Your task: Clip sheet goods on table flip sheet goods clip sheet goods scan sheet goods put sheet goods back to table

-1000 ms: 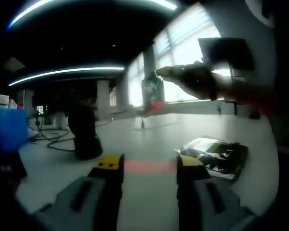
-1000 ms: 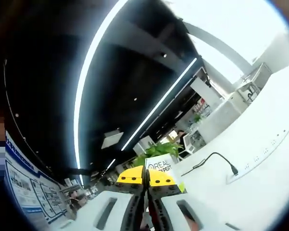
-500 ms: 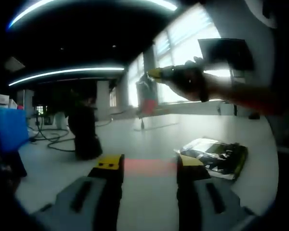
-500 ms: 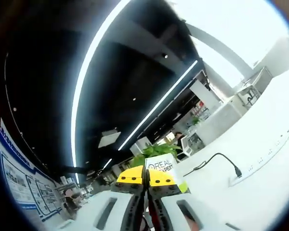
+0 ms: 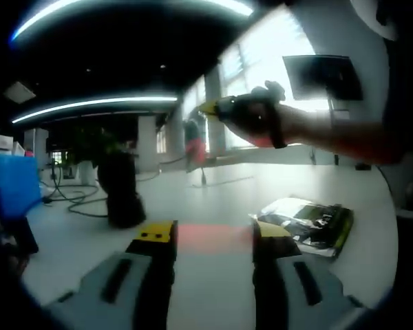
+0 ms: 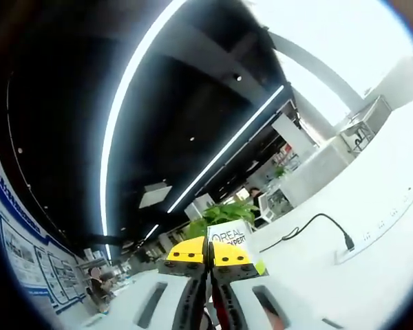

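Note:
In the left gripper view my left gripper (image 5: pixel 212 234) is open low over the white table (image 5: pixel 213 199), nothing between its yellow-tipped jaws. A pile of dark, shiny sheet goods (image 5: pixel 308 221) lies on the table just right of it. Above the table a hand holds the right gripper (image 5: pixel 224 108), and a sheet pack (image 5: pixel 193 143) hangs from it, blurred. In the right gripper view my right gripper (image 6: pixel 208 253) is shut on that white pack (image 6: pixel 228 235), printed L'OREAL EXPERT, lifted and aimed up toward the ceiling.
A black scanner stand (image 5: pixel 120 192) rises at the table's left, with a red glow (image 5: pixel 213 237) on the tabletop ahead of my left jaws. Cables (image 5: pixel 72 199) and a blue box (image 5: pixel 14 182) lie further left. A power strip with its cord (image 6: pixel 361 237) rests on the table.
In the left gripper view the right gripper and its hanging pack have swung leftward above the table. The left gripper has stayed put and open.

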Tool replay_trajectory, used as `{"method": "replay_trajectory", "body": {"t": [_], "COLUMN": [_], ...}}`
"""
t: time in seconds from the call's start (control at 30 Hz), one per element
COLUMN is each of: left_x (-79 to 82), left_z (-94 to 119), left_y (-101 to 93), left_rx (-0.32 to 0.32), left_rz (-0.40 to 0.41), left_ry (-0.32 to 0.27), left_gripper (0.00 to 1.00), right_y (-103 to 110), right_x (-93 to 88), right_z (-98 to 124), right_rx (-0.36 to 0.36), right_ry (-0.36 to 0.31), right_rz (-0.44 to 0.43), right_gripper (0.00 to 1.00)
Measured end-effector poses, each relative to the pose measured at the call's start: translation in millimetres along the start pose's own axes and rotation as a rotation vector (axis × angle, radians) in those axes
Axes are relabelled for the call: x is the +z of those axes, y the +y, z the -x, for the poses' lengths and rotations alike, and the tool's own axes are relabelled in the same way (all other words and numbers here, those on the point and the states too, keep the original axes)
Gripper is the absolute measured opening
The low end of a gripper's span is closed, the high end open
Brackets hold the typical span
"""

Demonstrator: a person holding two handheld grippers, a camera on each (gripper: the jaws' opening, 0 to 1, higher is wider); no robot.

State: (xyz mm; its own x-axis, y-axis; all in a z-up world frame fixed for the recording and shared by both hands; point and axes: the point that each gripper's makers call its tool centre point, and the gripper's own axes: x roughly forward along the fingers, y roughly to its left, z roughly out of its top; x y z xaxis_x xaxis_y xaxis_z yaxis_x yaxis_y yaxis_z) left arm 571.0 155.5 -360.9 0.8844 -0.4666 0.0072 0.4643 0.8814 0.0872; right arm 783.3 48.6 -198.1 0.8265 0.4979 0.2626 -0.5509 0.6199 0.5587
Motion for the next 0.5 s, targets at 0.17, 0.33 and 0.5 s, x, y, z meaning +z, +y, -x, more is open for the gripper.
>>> {"method": "replay_trajectory", "body": {"t": [0.17, 0.33, 0.5], "left_x": [-0.6, -2.6, -2.5], "left_z": [0.6, 1.6, 1.2], "left_y": [2.0, 5.8, 5.2], "left_rx": [0.000, 0.001, 0.000], "left_rz": [0.002, 0.003, 0.001], "left_ry": [-0.002, -0.002, -0.001], "left_gripper": [0.36, 0.36, 0.35], "right_y": [0.5, 2.1, 3.3], "right_x": [-5.3, -9.4, -2.8], "right_z": [-4.7, -2.7, 2.5], "right_rx": [0.000, 0.000, 0.011], "right_ry": [0.005, 0.018, 0.025], "right_rz": [0.001, -0.001, -0.005], "right_gripper": [0.00, 0.00, 0.00]}}
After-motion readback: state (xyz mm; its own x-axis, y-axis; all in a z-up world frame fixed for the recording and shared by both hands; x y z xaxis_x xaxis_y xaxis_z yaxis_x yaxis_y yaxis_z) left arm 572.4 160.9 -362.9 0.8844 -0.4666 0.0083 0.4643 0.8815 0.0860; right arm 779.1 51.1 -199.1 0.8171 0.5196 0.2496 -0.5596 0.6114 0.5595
